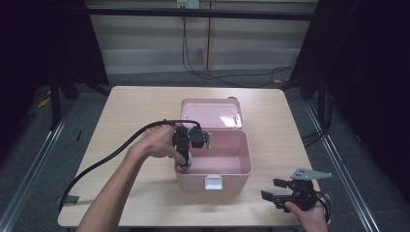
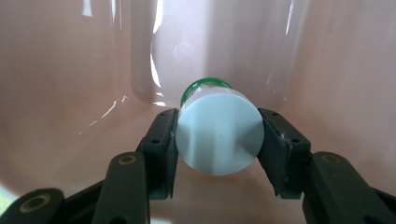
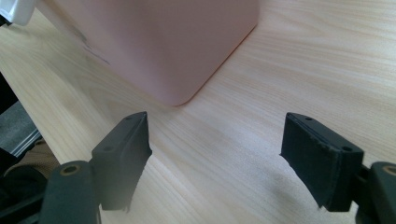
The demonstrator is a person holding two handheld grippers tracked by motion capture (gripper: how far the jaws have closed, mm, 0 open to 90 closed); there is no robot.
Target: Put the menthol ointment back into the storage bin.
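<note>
**Little bottle held inside the pink box**

The small round bottle with a pale grey-white cap and a green band point(image 2: 219, 133) was down inside the open pink plastic box point(image 1: 244, 166), close to the box's left front corner. The left gripper view looked straight at the cap, so the rest of the bottle was hidden behind it. Only a thin curve of green peeked out past the cap. What was printed on the bottle could not be seen.

The left gripper point(image 2: 219, 140) had its two black jaws pressed on the cap, one on each side, so it was clamped on the bottle. In the high view the left gripper point(image 1: 184, 157) pointed down into the box, and the hand point(image 1: 157, 142) covered much of it. The bottle there was just a small pale spot.

The box's shiny pink inside wall showed blurry streaks of light. Its pink lid point(image 1: 212, 113) lay open behind it, and a white latch point(image 1: 213, 182) sat on the front.

The right gripper point(image 1: 275, 189) rested near the front right corner of the light wooden table point(image 1: 130, 106), well apart from the bottle. Its jaws stood wide apart with nothing between them. In the right gripper view, the box's corner point(image 3: 182, 70) was near, and its top was cut off.
</note>
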